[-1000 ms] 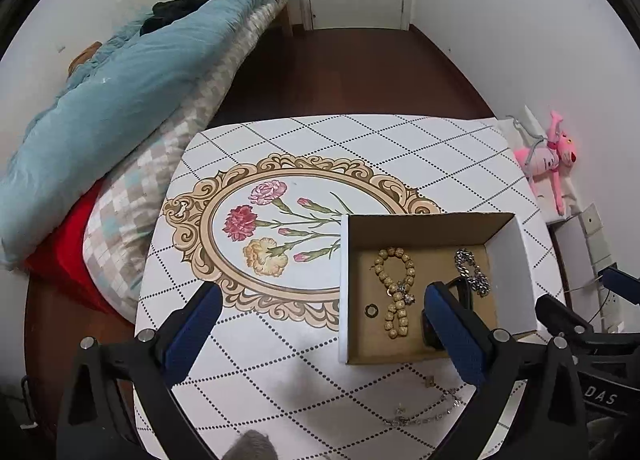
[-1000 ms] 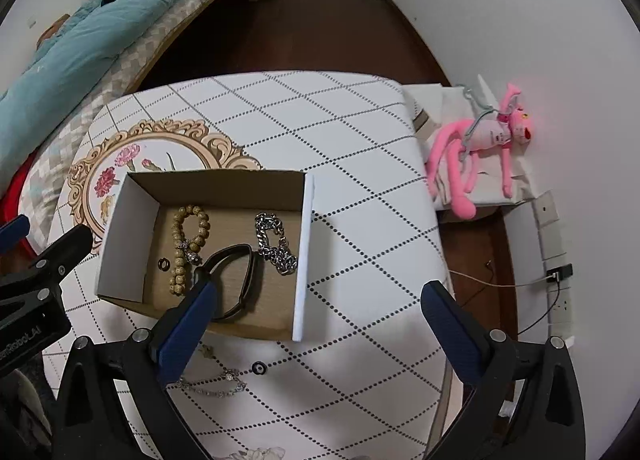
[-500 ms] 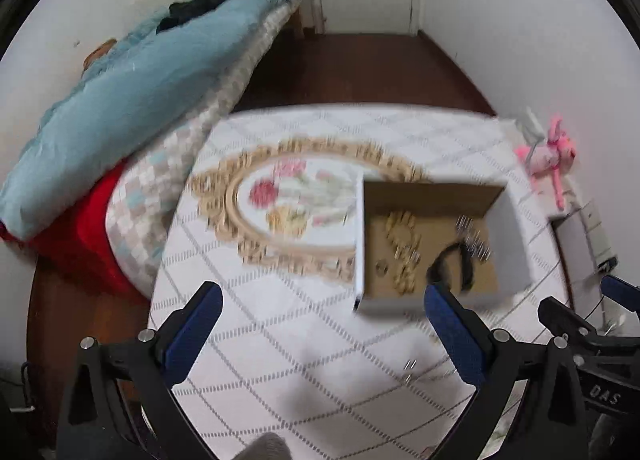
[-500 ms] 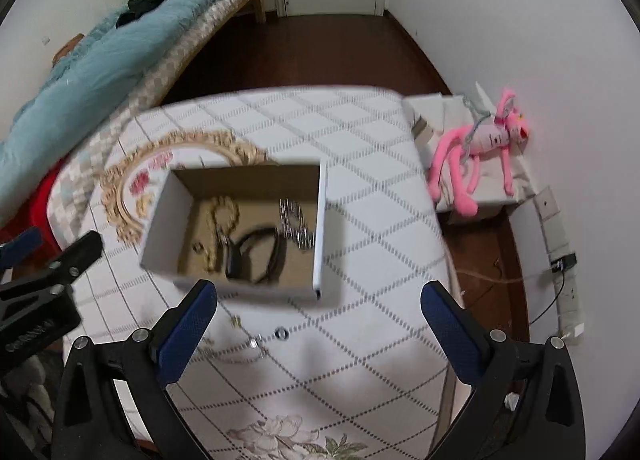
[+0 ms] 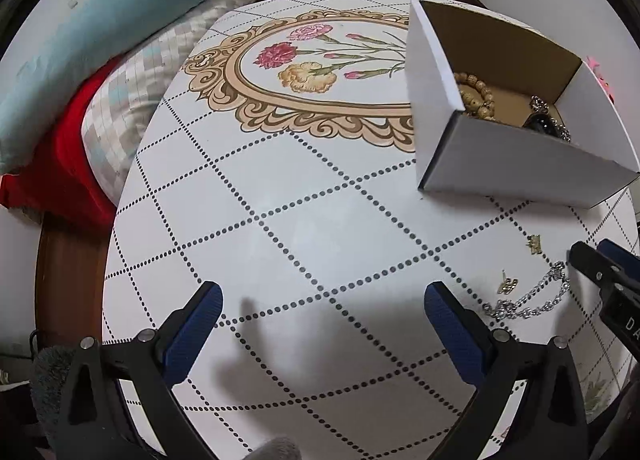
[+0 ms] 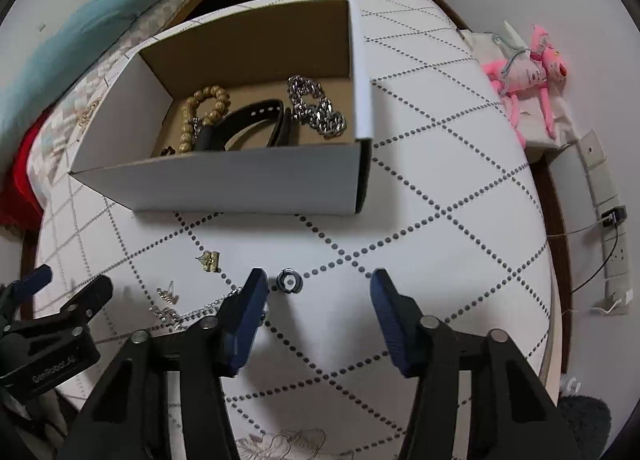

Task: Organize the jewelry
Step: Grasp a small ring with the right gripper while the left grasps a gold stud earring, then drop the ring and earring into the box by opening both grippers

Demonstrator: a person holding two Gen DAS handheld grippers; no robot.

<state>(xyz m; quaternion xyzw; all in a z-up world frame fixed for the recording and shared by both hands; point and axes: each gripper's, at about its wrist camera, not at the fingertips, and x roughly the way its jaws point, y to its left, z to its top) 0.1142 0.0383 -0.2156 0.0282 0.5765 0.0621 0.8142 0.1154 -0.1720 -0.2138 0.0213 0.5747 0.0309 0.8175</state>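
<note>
A white cardboard box [image 6: 240, 179] [image 5: 520, 163] holds a wooden bead bracelet [image 6: 208, 107], a black watch strap [image 6: 248, 119] and a chunky silver chain [image 6: 316, 107]. On the table in front of it lie a dark ring [image 6: 289, 281], two gold earrings [image 6: 211, 260] [image 6: 167, 294] and a thin silver chain [image 6: 192, 310] [image 5: 528, 300]. My right gripper [image 6: 318, 312] is open low over the table, the ring just inside its left finger. My left gripper [image 5: 320, 324] is open and empty over bare table, left of the chain.
The round table [image 5: 280, 219] has a dotted diamond pattern and a floral medallion [image 5: 316, 59]. A bed with blue and red bedding [image 5: 60, 59] is at the left. A pink plush toy [image 6: 524, 71] and a power strip [image 6: 612, 236] lie right of the table.
Both grippers have dropped down close to the table in front of the box. The right gripper's jaws have narrowed and now stand around the dark ring.
</note>
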